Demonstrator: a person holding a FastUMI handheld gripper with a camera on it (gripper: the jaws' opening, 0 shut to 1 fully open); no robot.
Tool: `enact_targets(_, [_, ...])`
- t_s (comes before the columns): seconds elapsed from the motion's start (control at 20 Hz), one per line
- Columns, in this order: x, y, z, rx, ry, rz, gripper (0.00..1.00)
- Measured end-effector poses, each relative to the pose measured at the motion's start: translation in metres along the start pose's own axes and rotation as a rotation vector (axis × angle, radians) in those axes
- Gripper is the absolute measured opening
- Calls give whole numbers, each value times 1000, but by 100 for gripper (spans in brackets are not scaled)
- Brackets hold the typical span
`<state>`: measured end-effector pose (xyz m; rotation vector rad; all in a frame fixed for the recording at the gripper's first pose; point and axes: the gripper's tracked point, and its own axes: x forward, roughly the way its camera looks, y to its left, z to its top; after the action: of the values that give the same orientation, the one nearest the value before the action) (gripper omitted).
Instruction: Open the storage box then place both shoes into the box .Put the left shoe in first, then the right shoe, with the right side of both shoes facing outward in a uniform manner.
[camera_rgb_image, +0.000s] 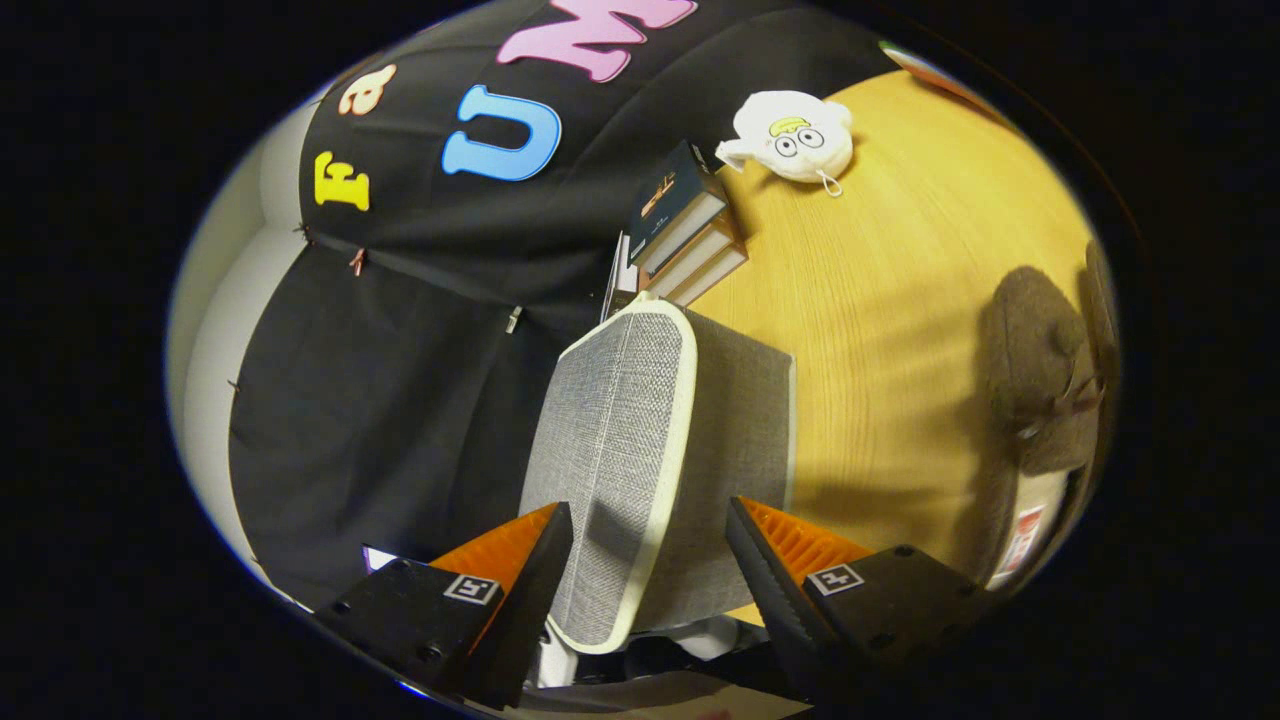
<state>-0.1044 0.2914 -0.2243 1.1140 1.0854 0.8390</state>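
- The gripper (650, 545) is holding its fingers spread wide at the bottom centre of the frame, pressing on nothing.
- The grey lid (615, 470) of the storage box (735, 440) is standing raised between the fingers, its pale trimmed edge running up toward mid-frame; whether either finger is touching it, I cannot tell.
- The box is sitting on a wooden table (900, 290), just beyond the fingers.
- A brown shoe (1045, 375) is lying at the right edge of the frame, well apart from the box.
- Books (680, 235) and a white plush toy (795, 135) are resting toward the upper middle.
- Judging by this, opening is looking under way or done; both shoes are still waiting to go in.
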Motion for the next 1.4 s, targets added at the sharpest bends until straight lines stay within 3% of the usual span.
enact_targets(0.05, [4, -1, 1, 21, -6, 10, 91])
enact_targets(0.15, [0, 3, 0, 79, 20, 44, 69])
enact_targets(0.2, [-1, 4, 2, 88, 24, 51, 65])
enact_targets(0.25, [-3, 8, 3, 88, 27, 75, 41])
enact_targets(0.3, [-10, 15, 6, 81, 12, 100, 36])
enact_targets(0.35, [-13, 15, 11, 67, 1, 107, 17])
enact_targets(0.4, [-13, 15, 10, 39, -2, 106, 10])
enact_targets(0.55, [-15, 23, 15, -70, -15, 68, 9])
enact_targets(0.8, [-26, 95, 26, -241, -55, 132, 11])
enact_targets(1.05, [-5, 160, 21, -415, -41, 130, 13])
enact_targets(1.4, [49, 236, -5, -471, -11, 200, 13])
